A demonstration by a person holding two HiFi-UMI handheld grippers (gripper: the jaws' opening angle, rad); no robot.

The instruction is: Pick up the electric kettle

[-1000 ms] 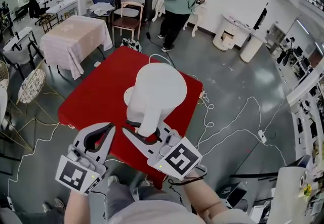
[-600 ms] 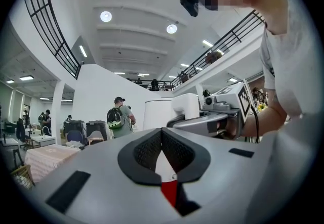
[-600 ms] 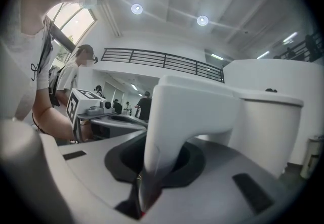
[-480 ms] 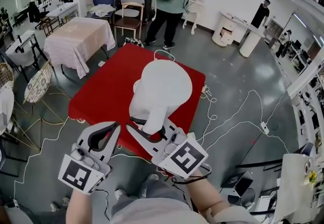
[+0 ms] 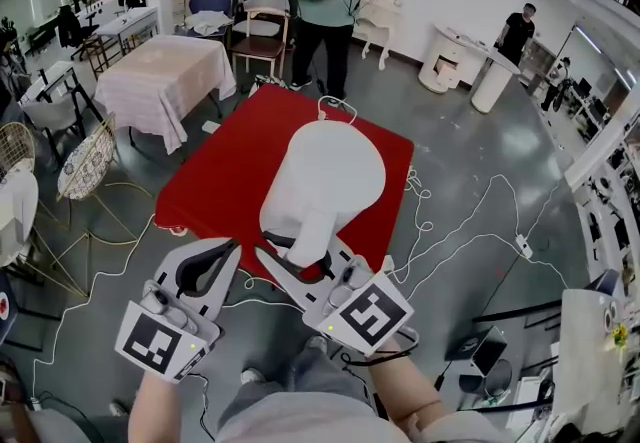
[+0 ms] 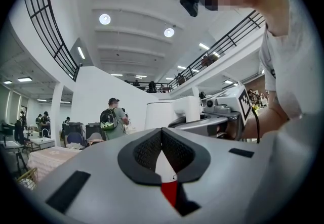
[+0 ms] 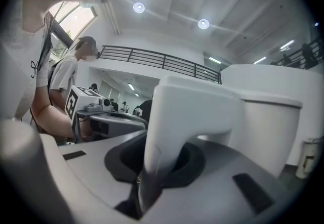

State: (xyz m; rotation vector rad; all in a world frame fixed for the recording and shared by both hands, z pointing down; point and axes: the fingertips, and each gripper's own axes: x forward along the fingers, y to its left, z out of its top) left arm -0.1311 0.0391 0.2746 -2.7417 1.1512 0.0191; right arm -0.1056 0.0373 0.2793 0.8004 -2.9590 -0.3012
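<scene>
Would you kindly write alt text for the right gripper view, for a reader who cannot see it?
The right hand-held gripper grips the white electric kettle by its handle; the shut left hand-held gripper shows beside it.

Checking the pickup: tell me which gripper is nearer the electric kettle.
Right. The right gripper is clamped on the electric kettle by its handle; the left gripper is shut and empty, beside the handle, touching nothing.

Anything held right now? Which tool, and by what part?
The right tool is clamped on the white electric kettle, by its handle. The left tool is shut and holds nothing.
</scene>
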